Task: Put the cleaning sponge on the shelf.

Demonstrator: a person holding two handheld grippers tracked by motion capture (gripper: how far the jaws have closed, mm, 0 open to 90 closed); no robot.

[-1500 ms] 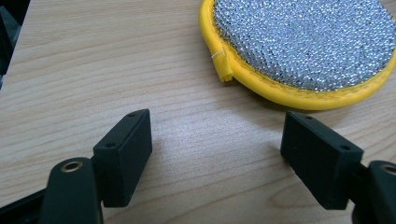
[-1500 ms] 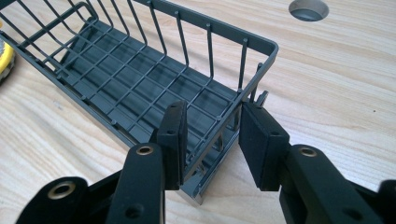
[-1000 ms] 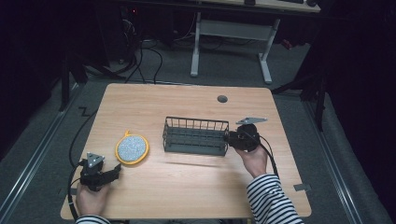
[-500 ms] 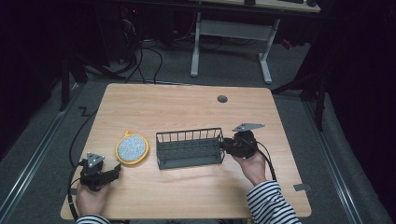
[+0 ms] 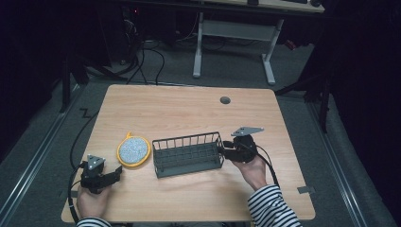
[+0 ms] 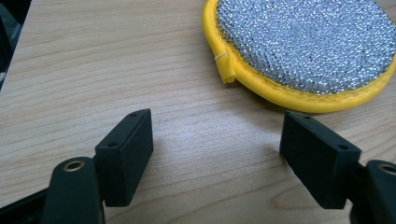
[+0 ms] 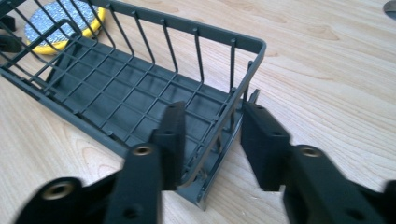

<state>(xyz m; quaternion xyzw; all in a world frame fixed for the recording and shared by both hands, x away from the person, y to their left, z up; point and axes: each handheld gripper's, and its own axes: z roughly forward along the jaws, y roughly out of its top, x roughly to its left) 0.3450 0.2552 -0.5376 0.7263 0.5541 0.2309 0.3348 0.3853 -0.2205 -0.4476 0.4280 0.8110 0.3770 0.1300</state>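
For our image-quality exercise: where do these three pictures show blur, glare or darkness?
High view: table lit, surroundings dark. Left gripper view: sharp, the scouring pad glints. Right gripper view: right gripper motion-blurred, its jaws having just been opening astride the wire basket end wall.

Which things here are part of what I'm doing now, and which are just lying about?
In the job:
- wire basket, its end wall between the right gripper's fingers, which have just been opening
- round scouring pad, ahead of the open left gripper

Lying about:
- round plug in the table
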